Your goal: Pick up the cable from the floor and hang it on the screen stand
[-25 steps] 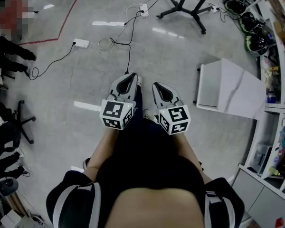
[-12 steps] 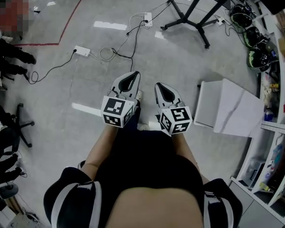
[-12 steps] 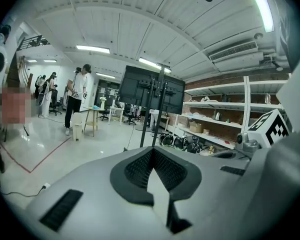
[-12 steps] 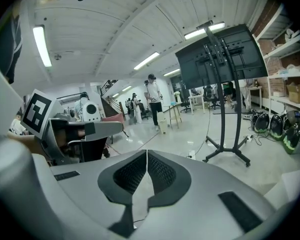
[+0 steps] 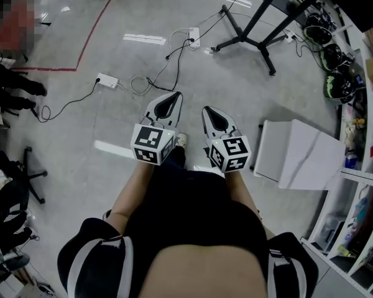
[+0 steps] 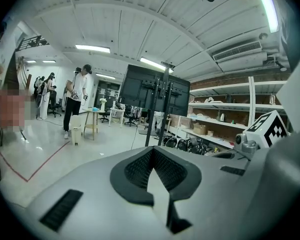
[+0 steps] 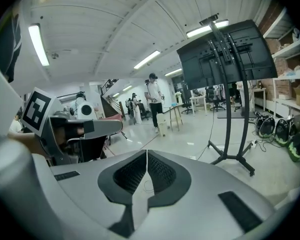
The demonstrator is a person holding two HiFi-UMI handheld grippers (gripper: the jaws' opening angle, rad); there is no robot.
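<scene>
Tools sit side by side ahead of my waist. The left tool [image 5: 173, 99] and the right tool [image 5: 209, 112] each have their jaws pressed together on nothing, and both gripper views confirm it.

Beyond the tips and well apart from them, the cable [image 5: 138, 84] lies on the floor [image 5: 81, 123]. It is a loose pale coil with dark leads crossing it, near a white power strip [image 5: 107, 80]. Farther to the right stands the screen stand [image 5: 245, 39], its black legs splayed on the floor.

I judge the step in hand to be the approach, with nothing picked up yet. To do it well I would spread one tool before lowering it. I would come down on the bunched coil rather than a single strand, and keep clear of the plugged leads so nothing drags the strip. The other tool can gather slack before the carry to the stand.
</scene>
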